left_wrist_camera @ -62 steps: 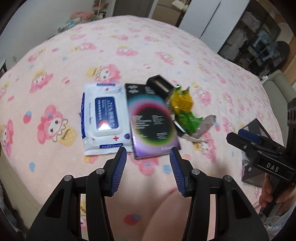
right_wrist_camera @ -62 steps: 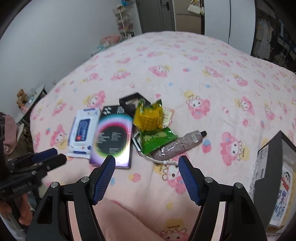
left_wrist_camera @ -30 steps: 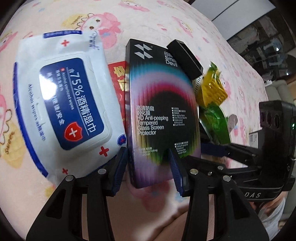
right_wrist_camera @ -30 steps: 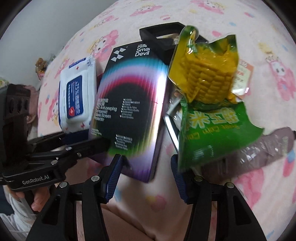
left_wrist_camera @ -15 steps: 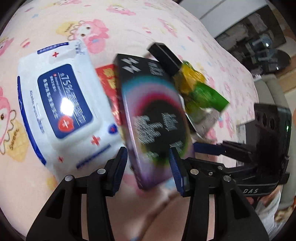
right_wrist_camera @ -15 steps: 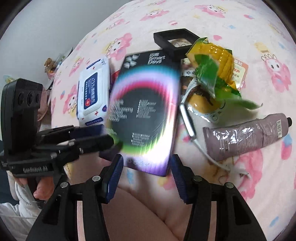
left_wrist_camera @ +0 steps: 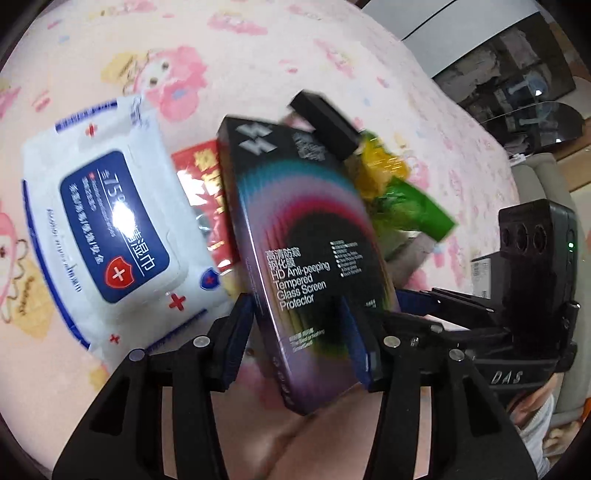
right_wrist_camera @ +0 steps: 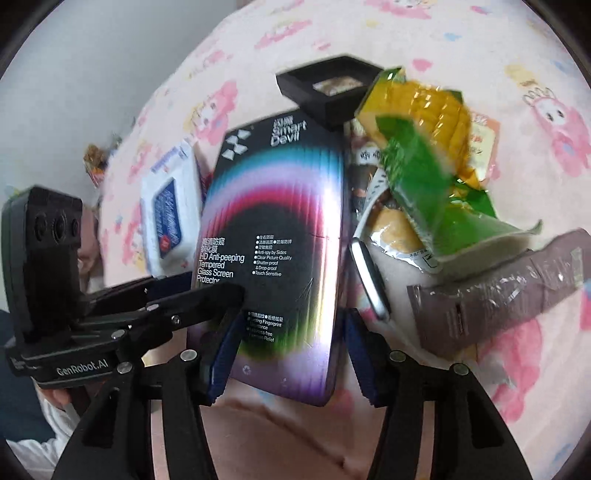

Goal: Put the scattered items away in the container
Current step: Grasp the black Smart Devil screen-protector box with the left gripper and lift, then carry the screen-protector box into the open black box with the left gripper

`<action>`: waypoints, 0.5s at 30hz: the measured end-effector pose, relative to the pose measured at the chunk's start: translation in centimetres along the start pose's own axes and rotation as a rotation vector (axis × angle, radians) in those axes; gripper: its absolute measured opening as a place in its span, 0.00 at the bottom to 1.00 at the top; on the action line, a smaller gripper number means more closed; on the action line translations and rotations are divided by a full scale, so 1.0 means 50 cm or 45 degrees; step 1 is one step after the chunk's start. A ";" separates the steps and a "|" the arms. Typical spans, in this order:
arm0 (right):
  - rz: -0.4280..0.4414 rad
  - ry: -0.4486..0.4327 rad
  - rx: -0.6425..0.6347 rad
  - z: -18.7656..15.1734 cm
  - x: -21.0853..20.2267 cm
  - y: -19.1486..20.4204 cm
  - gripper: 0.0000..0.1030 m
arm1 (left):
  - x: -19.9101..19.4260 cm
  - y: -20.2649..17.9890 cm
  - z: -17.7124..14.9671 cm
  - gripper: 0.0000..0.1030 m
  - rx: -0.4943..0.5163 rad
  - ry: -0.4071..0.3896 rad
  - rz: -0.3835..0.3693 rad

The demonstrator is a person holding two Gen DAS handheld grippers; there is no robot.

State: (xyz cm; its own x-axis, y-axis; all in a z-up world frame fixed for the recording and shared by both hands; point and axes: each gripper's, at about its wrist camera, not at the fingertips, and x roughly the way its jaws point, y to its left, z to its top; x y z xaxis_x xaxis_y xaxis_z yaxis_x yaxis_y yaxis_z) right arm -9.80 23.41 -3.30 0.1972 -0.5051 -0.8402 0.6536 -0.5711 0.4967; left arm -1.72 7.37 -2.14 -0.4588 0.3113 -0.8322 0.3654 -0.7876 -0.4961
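Both claws, the left claw (left_wrist_camera: 299, 336) and right claw (right_wrist_camera: 286, 354), seem to pinch the tilted box (right_wrist_camera: 277, 236) over the bed (right_wrist_camera: 480, 33), while wipes (left_wrist_camera: 107, 225), corn bag (right_wrist_camera: 424, 147) and tube (right_wrist_camera: 509, 288) still wait; no container shows.

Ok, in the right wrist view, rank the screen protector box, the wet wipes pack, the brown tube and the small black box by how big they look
Largest to smallest as they appear:
1. screen protector box, though it is nearest the camera
2. brown tube
3. wet wipes pack and small black box look alike; the wipes are partly hidden, so unranked.
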 end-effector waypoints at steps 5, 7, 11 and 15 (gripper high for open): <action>0.044 -0.080 0.011 -0.023 -0.056 0.018 0.50 | -0.047 -0.048 -0.017 0.48 0.051 -0.053 -0.020; 0.032 -0.105 -0.009 -0.029 -0.082 0.029 0.50 | -0.071 -0.068 -0.026 0.48 0.079 -0.077 -0.019; 0.026 -0.169 -0.021 -0.063 -0.146 0.044 0.50 | -0.100 -0.113 -0.042 0.48 0.109 -0.104 -0.055; 0.011 -0.223 -0.020 -0.076 -0.203 0.050 0.50 | -0.115 -0.158 -0.061 0.48 0.146 -0.111 -0.090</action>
State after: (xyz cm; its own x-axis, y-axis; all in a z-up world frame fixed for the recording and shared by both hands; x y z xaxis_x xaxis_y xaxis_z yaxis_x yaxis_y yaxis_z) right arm -7.41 29.56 5.64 0.0737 -0.6157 -0.7846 0.6640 -0.5567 0.4992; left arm 0.49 13.40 5.82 -0.5503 0.3249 -0.7691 0.2370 -0.8225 -0.5170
